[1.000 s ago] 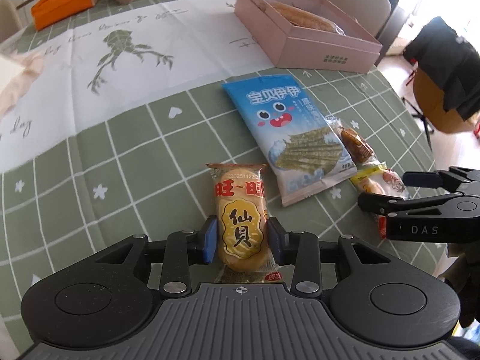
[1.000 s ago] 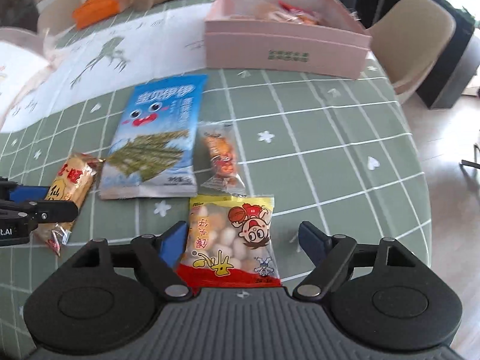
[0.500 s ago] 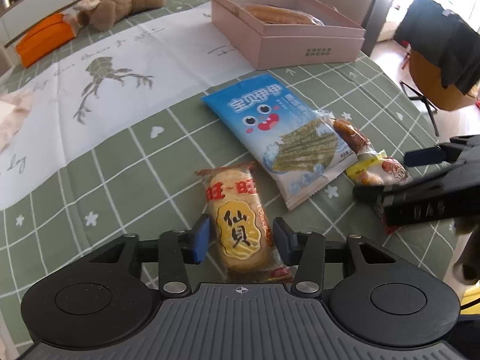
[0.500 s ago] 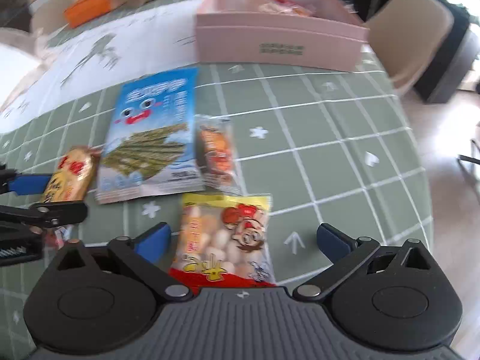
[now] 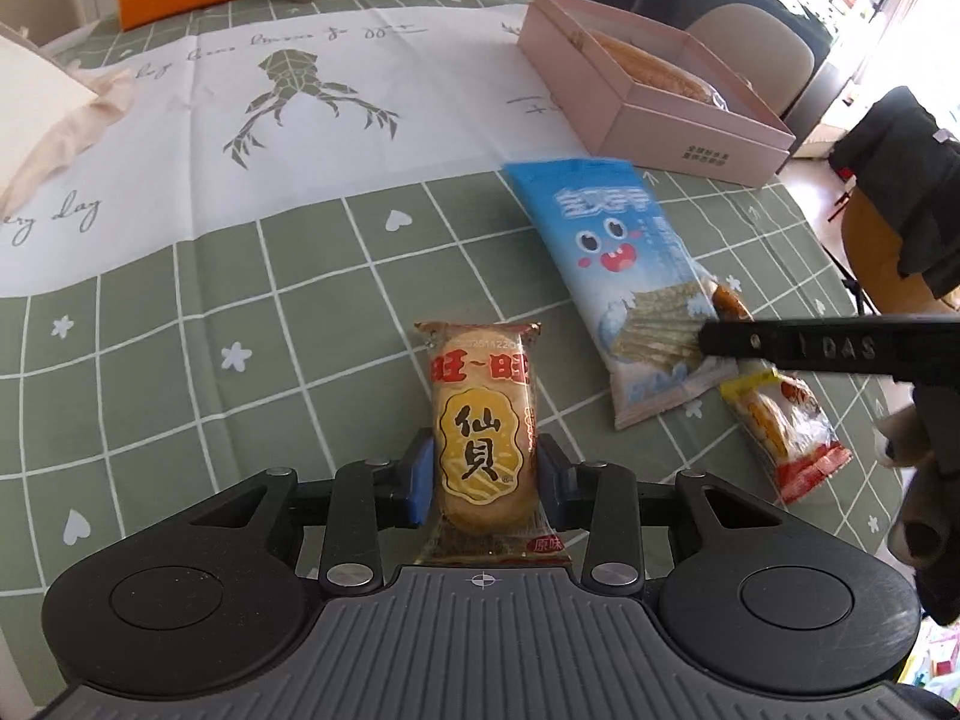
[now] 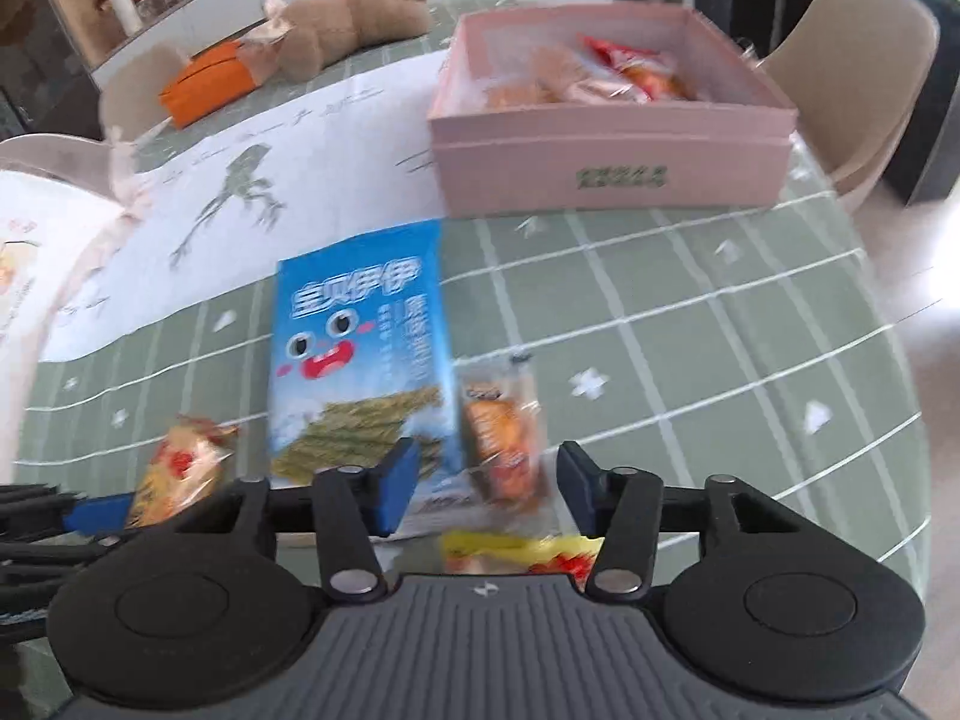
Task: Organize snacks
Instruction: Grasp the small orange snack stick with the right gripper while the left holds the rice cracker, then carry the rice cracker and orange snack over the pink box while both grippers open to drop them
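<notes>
The rice cracker packet (image 5: 483, 441) lay lengthwise between the blue pads of the left gripper (image 5: 483, 483), which pressed its two sides — red 旺旺 above, black 仙贝 on a gold oval, 原味 on the near seal. It sat on the green checked tablecloth (image 5: 252, 324) at 6 o'clock in the left wrist view. At 2 o'clock from it lay the blue seaweed bag (image 5: 624, 288) with a cartoon face; its white lettering was too distorted to read surely. Beyond that, at 1 o'clock, stood the pink box (image 5: 690, 132) near the table's far right edge, open-topped, snacks inside, small green print on its front unreadable. The right gripper (image 6: 486, 489) stood partly open with nothing clamped; a small orange snack pack (image 6: 504, 432) lay between its pads, and a yellow-and-red packet (image 6: 522, 552) just under its body. "DAS" showed on its side in the left wrist view. Open cloth stretched at 10 o'clock of the cracker — bare green squares up to the white printed runner (image 5: 288, 90).
</notes>
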{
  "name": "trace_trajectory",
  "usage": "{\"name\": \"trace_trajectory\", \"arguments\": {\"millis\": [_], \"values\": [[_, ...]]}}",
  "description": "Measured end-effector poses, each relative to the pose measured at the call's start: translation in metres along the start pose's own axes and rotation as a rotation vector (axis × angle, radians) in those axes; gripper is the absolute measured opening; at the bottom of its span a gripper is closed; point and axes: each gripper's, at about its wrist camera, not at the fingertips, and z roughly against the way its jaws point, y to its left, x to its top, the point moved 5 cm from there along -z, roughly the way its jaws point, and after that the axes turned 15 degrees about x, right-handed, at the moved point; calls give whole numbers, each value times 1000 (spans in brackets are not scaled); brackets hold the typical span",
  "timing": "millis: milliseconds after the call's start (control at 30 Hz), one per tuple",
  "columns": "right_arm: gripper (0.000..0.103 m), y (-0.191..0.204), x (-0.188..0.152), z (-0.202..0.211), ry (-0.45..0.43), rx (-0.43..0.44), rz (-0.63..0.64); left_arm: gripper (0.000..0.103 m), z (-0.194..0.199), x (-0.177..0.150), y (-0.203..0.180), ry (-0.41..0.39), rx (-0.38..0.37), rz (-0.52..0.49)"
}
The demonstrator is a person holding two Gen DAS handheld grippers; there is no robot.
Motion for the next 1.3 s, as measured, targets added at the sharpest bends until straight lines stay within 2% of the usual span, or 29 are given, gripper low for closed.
{"name": "trace_trajectory", "arguments": {"millis": [33,133,267,367,567,600,667,767,900,1133,1167,1233,1300], "values": [[41,2,-1,1,15,8,8,40,0,0,0,2,-1,5],[39,5,-4,2,51,12,31,40,-1,0,2,6,-11,23],[39,-3,1,10,8,24,-31,40,-1,0,4,11,-25,39],[39,-13,8,14,-35,0,-66,40,0,0,4,11,-29,39],[40,-20,13,-4,-26,-11,-81,41,1,0,4,11,-31,41],[38,-17,13,-6,-15,-16,-60,41,1,0,4,11,-31,41],[25,-9,10,-9,12,-30,-8,41,1,0,5,14,-30,45],[22,-1,6,-8,38,-53,54,41,1,0,4,17,-25,49],[19,-2,5,8,28,-34,36,41,1,0,3,18,-18,48],[19,-12,17,55,-61,-31,15,39,3,0,-3,11,13,8],[19,-14,19,61,-71,-34,13,39,8,1,-4,0,-1,9],[19,-18,22,72,-95,-40,8,39,31,14,-9,-70,-49,23],[19,-24,25,87,-124,-46,2,39,63,45,-17,-151,-134,46]]}}
